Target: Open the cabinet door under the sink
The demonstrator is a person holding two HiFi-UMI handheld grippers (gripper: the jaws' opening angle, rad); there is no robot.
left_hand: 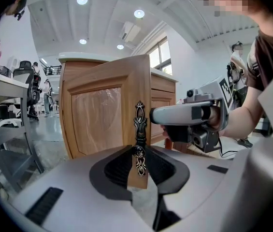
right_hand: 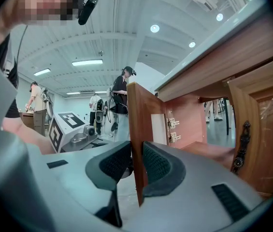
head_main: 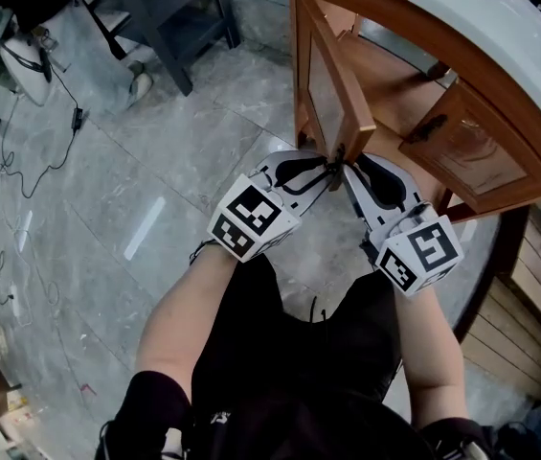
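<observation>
The left wooden cabinet door [head_main: 332, 94] under the white curved counter [head_main: 500, 36] stands swung out toward me. Both grippers meet at its free edge. In the left gripper view the door's dark ornate handle [left_hand: 139, 129] runs down between the pads of my left gripper [left_hand: 137, 166], which is shut on it at the knob. My right gripper [right_hand: 136, 166] is shut on the door's edge [right_hand: 137, 129], one pad on each face. In the head view the left gripper [head_main: 330, 168] and right gripper [head_main: 349, 172] sit tip to tip. The cabinet's inside shelf [head_main: 394, 84] shows.
The right cabinet door [head_main: 471, 151] with its own dark handle [head_main: 428, 127] hangs partly open beside the right gripper. A dark desk frame [head_main: 165, 27] and cables [head_main: 31, 161] lie on the grey floor at left. Wooden slats [head_main: 538, 305] stand at right. People [right_hand: 122, 95] stand far behind.
</observation>
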